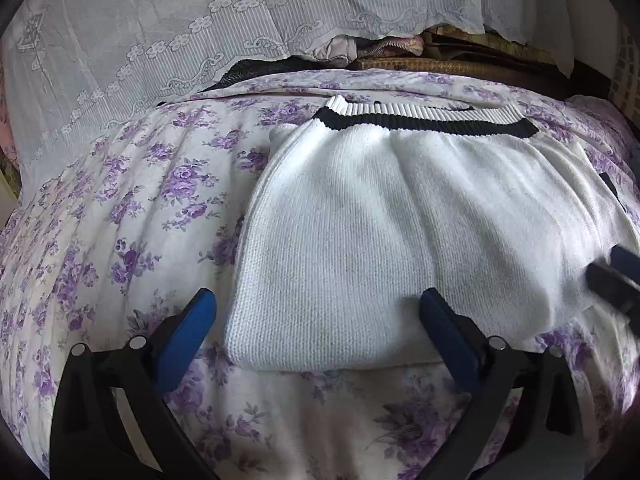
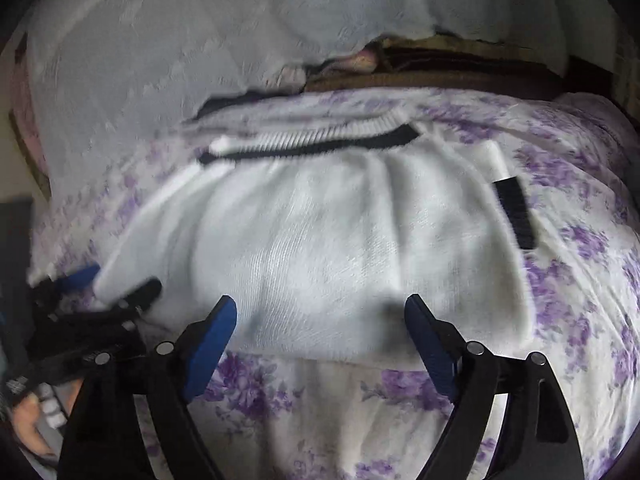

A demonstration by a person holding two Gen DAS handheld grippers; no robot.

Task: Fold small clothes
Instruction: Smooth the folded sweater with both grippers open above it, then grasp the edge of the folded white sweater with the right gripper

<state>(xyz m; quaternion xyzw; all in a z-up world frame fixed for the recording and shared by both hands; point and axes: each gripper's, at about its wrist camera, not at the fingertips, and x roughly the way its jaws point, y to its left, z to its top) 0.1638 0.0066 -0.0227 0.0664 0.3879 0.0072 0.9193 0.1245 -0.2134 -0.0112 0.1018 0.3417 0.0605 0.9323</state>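
Two fisheye views, each from a camera mounted on a handheld gripper, looking forward and slanting down along its two blue-padded fingers.

The left wrist view sits close above a bed [image 1: 120, 208] with a purple-flowered sheet, at the near left corner of a white knitted sweater [image 1: 360, 220]. It faces the far lace cloth [image 1: 160, 40]. The right gripper [image 1: 616, 276] intrudes at its right edge.

The right wrist view is blurred. It hovers just as close, further right along the sweater's near edge, facing the same way, with the left gripper [image 2: 108, 284] at its left edge.

Both views share the sweater, the sheet and the lace cloth.
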